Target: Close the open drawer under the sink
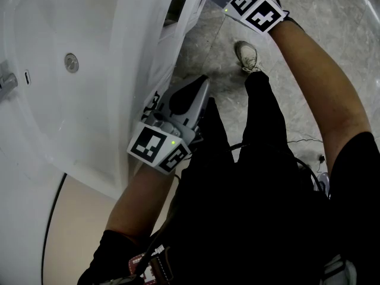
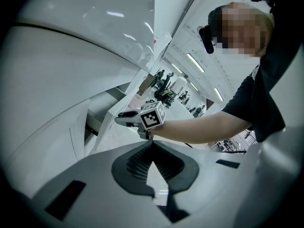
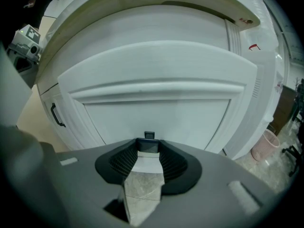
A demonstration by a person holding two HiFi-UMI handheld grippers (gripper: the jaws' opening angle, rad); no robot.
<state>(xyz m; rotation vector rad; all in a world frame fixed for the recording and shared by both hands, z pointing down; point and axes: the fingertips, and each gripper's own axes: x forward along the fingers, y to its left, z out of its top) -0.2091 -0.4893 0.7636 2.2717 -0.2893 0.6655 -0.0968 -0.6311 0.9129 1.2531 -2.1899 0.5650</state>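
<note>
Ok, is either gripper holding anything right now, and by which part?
The right tongs grip the drawer by its dark handle, caught at their tips. The left tongs are shut and empty.

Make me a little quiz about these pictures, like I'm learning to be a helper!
1. True or false: the left gripper has its fingers wide apart.
2. What sits between the fingertips of the right gripper? A) a dark handle B) a sponge C) a cup
3. Fill in: the drawer front facing the right gripper is ____ in colour.

Key: 1 false, the fingers meet at their tips with nothing between them. 2 A. 3 white.
</note>
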